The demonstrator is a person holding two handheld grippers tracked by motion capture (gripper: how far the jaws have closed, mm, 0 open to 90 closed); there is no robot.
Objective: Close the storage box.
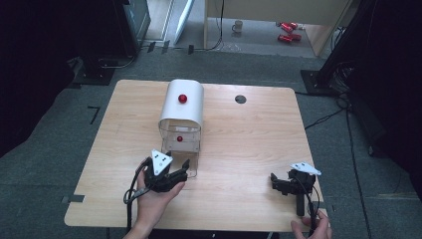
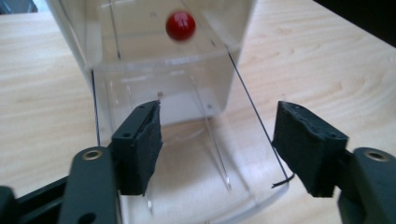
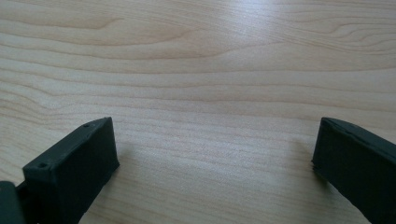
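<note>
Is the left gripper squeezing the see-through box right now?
No, in the left gripper view the left gripper stands open, its pads apart from the clear box walls.

Left gripper (image 1: 180, 167), lower centre-left, jaws apart; right gripper (image 1: 278, 183), lower right, jaws apart, lying level.

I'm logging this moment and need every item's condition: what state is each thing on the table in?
clear drawer: pulled out toward the left gripper, nothing in it.
white box: upright, red knob on top.
red ball: inside the box, behind the clear front.
left gripper: open, jaws either side of the drawer, not pressing.
right gripper: open, resting on the table, holding nothing.
</note>
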